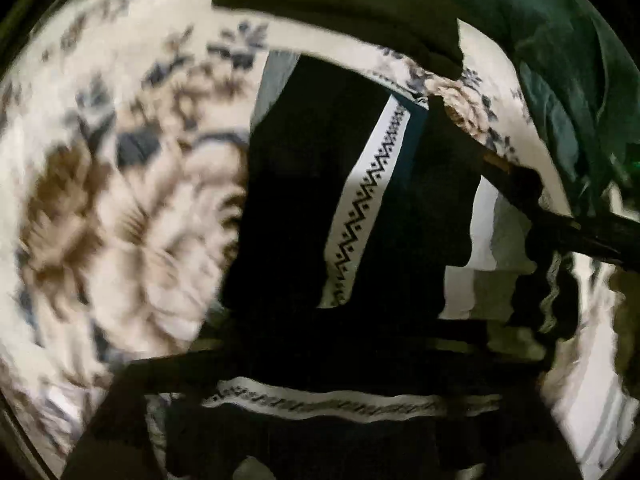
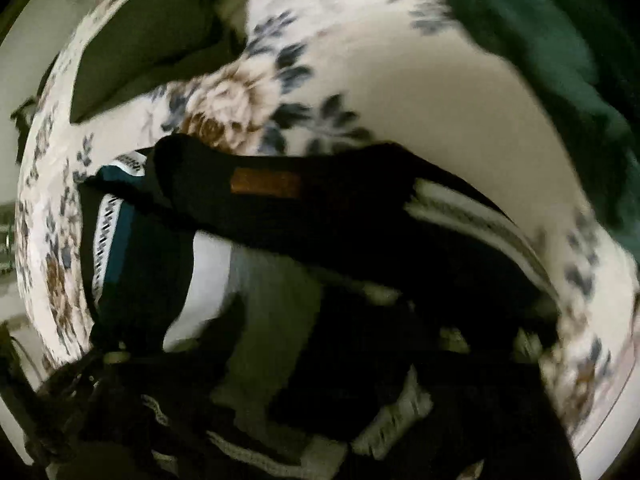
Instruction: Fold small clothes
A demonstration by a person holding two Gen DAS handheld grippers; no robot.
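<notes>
A dark garment [image 1: 296,208] with a white zigzag-patterned band [image 1: 368,208] lies on a floral bedsheet [image 1: 120,208] in the left wrist view. It also shows in the right wrist view [image 2: 320,216], with a brown label patch [image 2: 266,184] and grey and white cloth [image 2: 272,300] under it. A second patterned band [image 1: 320,402] crosses the bottom of the left view, close to the lens. Dark shapes at the bottom of both views hide the grippers' fingers. Both views are blurred and dim.
A dark folded piece [image 1: 340,4] lies on the sheet farther off, also in the right wrist view [image 2: 148,48]. A green blanket [image 1: 560,72] is heaped at the upper right, also in the right wrist view [image 2: 560,60]. Bare sheet [image 2: 400,100] lies beyond the garment.
</notes>
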